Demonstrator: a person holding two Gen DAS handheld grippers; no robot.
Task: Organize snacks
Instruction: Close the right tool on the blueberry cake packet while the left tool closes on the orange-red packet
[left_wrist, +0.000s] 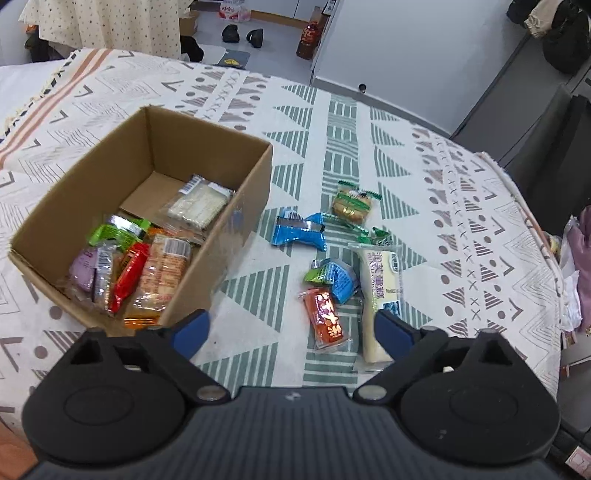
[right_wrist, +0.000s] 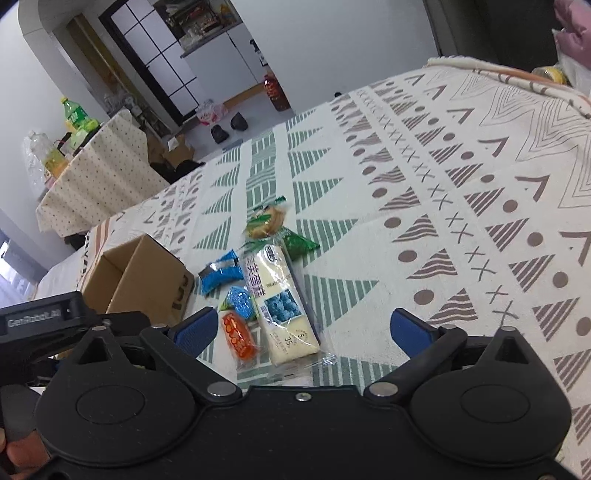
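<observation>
A patterned cloth (left_wrist: 332, 122) is being seen spread over the table; at the left of it, an open cardboard box (left_wrist: 236, 206) is being noted, with several wrapped snacks lying inside: a purple packet (left_wrist: 84, 271), a red packet (left_wrist: 129, 275), an orange-printed cracker pack (left_wrist: 162, 277), a green packet (left_wrist: 114, 232) and a clear pack of pale wafers (left_wrist: 199, 206) toward the far end. To the right of the box, loose snacks are being observed on the cloth: a large blue packet (left_wrist: 297, 230) just beside the box wall; a green-edged round pastry (left_wrist: 351, 203) beyond it; a smaller blue packet (left_wrist: 338, 277) nearer the camera; an orange packet (left_wrist: 327, 321) touching it; and a long white cake bar (left_wrist: 380, 295) lying at the right edge of the group, its near end partly covered by one blue pad. The left gripper (left_wrist: 291, 328) is being held above the table near the orange packet, its fingers spread wide and released, nothing being gripped. In the right wrist view, the right gripper (right_wrist: 303, 332) is likewise being held with fingers parted and empty, the white cake bar (right_wrist: 282, 306) and orange packet (right_wrist: 238, 336) lying between them on the cloth; the box (right_wrist: 147, 280) is being seen at the left; part of a hand (right_wrist: 14, 454) is being glimpsed at the lower left corner.
</observation>
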